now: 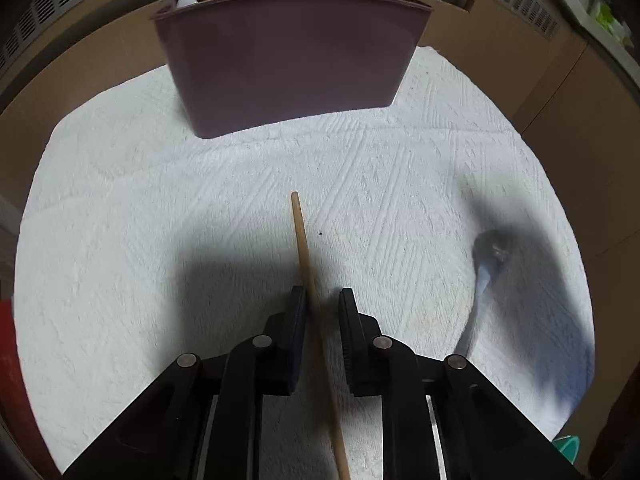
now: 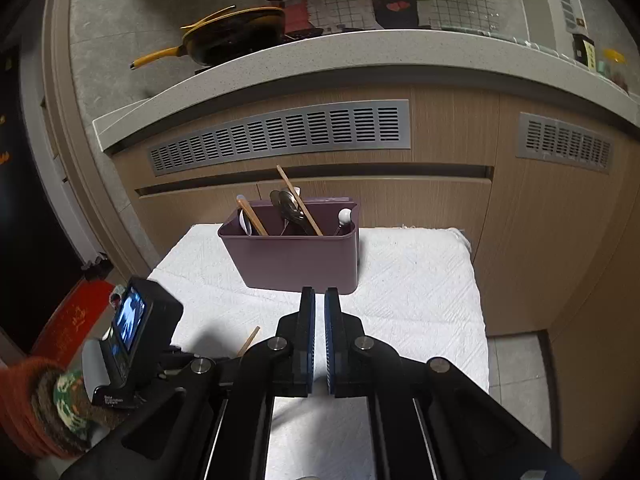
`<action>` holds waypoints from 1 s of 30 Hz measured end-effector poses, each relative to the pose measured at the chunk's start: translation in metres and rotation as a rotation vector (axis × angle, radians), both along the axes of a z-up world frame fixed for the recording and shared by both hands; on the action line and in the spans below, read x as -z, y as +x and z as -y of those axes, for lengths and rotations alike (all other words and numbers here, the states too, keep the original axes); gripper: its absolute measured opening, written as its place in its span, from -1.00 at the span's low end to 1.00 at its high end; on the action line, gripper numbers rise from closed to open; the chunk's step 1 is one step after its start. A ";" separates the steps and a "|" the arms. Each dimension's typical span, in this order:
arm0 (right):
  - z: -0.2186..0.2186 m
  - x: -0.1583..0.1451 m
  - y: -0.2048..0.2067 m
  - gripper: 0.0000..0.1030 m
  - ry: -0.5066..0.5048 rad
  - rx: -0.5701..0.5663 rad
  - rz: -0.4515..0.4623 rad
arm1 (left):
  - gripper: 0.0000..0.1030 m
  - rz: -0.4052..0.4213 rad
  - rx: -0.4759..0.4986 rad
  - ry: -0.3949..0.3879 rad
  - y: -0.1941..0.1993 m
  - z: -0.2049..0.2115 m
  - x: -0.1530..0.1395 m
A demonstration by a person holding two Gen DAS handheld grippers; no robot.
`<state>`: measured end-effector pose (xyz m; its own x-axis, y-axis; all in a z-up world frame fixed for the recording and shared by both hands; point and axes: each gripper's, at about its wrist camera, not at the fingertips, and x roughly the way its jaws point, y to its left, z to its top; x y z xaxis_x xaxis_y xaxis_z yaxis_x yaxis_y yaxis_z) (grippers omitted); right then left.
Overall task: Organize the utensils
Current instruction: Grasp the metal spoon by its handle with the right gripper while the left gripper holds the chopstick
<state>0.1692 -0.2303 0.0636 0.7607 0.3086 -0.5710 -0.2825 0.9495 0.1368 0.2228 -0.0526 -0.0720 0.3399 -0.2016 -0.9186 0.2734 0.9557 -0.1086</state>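
Observation:
A purple utensil holder (image 1: 288, 60) (image 2: 292, 256) stands at the far side of the white towel (image 1: 160, 200), with spoons and chopsticks upright in its compartments. A wooden chopstick (image 1: 301, 236) lies between the fingers of my left gripper (image 1: 322, 296). It rests against the left pad, and a gap shows to the right pad. A blurred spoon (image 1: 486, 264) with a pale blue handle lies on the towel to the right. My right gripper (image 2: 320, 296) hovers above the towel in front of the holder, shut with nothing between its pads. The chopstick's tip (image 2: 250, 340) shows beside it.
Brown cabinet fronts with grey vents (image 2: 280, 136) rise behind the towel. A yellow pan (image 2: 224, 36) sits on the counter above. The left gripper's camera (image 2: 136, 320) and a gloved hand (image 2: 48, 400) are at lower left. A red object (image 2: 72, 320) and tiled floor (image 2: 516, 364) flank the towel.

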 end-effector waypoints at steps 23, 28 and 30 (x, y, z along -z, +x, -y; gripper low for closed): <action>0.006 0.146 0.019 -0.21 0.167 0.109 -0.450 | -0.90 0.351 -0.150 -0.276 -0.059 -0.072 -0.048; -0.031 0.146 0.028 0.45 0.029 0.140 -0.411 | -0.90 0.384 -0.173 -0.301 -0.061 -0.079 -0.049; -0.046 0.147 0.029 0.48 -0.048 0.156 -0.413 | -0.90 0.395 -0.182 -0.320 -0.064 -0.084 -0.052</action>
<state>0.1984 -0.1845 -0.0833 0.5015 0.1743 -0.8474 -0.0664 0.9844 0.1632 0.1592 0.0315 -0.0199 0.7023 -0.3560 -0.6165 0.1857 0.9276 -0.3241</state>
